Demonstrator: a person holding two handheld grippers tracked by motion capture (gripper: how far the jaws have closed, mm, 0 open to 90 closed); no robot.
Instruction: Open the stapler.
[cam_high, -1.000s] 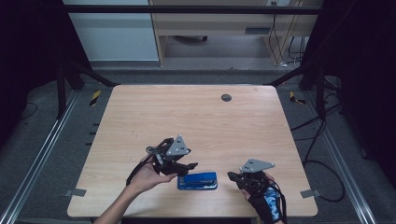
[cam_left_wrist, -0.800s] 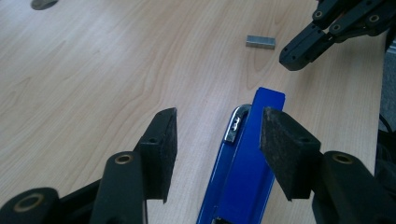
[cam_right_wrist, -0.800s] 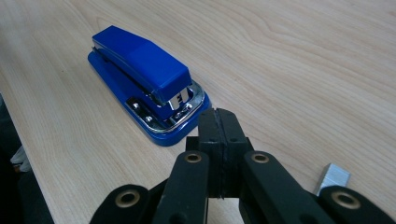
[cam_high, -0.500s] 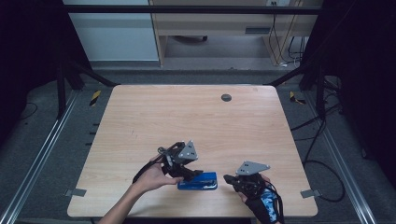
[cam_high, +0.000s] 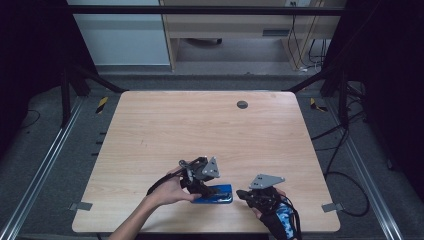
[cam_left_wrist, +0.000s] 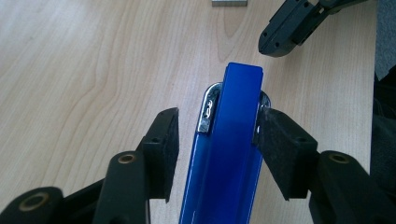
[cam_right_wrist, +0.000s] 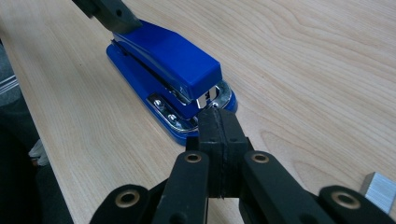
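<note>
A: Where is the blue stapler (cam_high: 214, 194) lying?

B: Flat on the table (cam_high: 165, 125), near its near edge, between the two hands. The left gripper (cam_left_wrist: 217, 140) straddles it, jaws spread and just now closing a little; one pad (cam_left_wrist: 279, 149) looks to be at its side, while the other is off it.

A: And the right gripper (cam_right_wrist: 217, 140)?

B: Clenched on nothing, its tip just in front of the stapler's nose.

A: What could go wrong?

B: If one pad lands first, I'd expect the stapler to skid or twist sideways on the smooth wood. Squeezing the glossy top alone might let it slip out.
</note>
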